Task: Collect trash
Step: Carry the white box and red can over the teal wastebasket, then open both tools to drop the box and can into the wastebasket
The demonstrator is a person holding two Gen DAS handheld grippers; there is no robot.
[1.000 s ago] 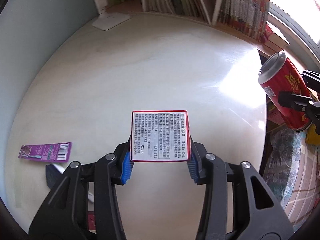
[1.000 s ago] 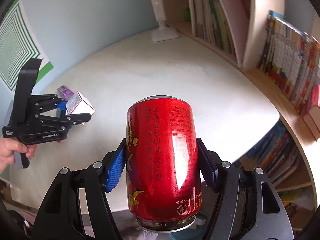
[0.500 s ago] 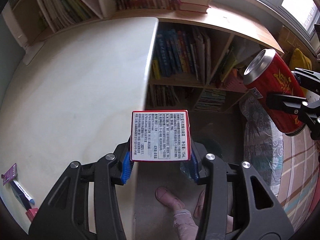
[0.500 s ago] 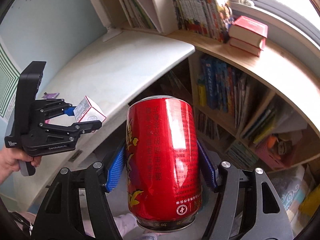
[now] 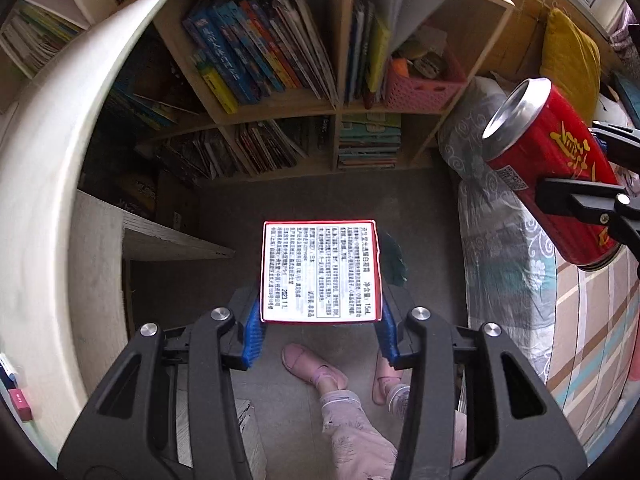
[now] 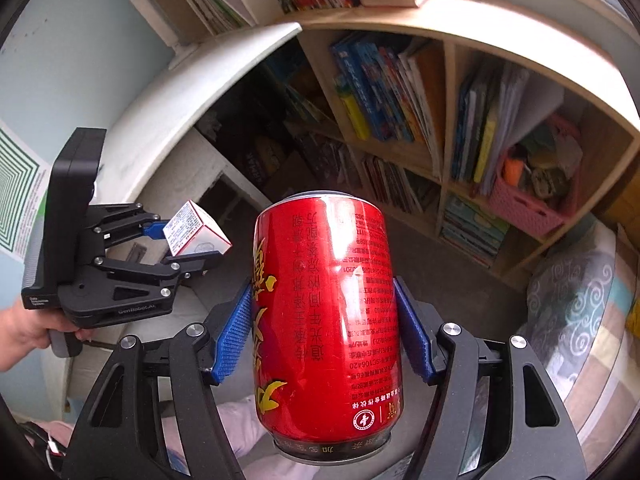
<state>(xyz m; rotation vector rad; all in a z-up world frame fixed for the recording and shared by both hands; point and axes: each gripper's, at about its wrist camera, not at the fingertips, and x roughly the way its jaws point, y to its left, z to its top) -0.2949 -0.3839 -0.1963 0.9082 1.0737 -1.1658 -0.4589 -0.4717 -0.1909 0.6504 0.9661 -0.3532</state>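
The left gripper [image 5: 320, 320] is closed part-way on a small white carton [image 5: 319, 272] with a red border and fine print — its blue pads [image 5: 252, 332] press the two sides, and the printed face looks back up at the camera. The right gripper [image 6: 326, 328] stands wider, clamped on a red drink can [image 6: 326, 328] with yellow characters; the blue pads [image 6: 230, 332] sit flat against the can's flanks, and the can's dark base is nearest the lens.

Both tools are off the table and over the floor. Seen from the right wrist, the left gripper [image 6: 192, 244] is off to the left of the can, a hand [image 6: 24, 332] wrapped round its grip, the carton [image 6: 196, 234] sticking out beyond its fingers. From the left wrist, the can [image 5: 552, 168] appears at the far right, tilted with its silver top toward the bookshelf [image 5: 340, 60].

Below the carton lies grey floor [image 5: 320, 200], with a pink slipper [image 5: 312, 364] and a pale pink trouser leg [image 5: 352, 432] near the bottom. The curved white table edge [image 5: 36, 180] sweeps up the left side. A pink basket [image 5: 424, 88] sits in a shelf compartment to the right, and patterned bedding [image 5: 500, 240] fills the right side, just beneath the can.
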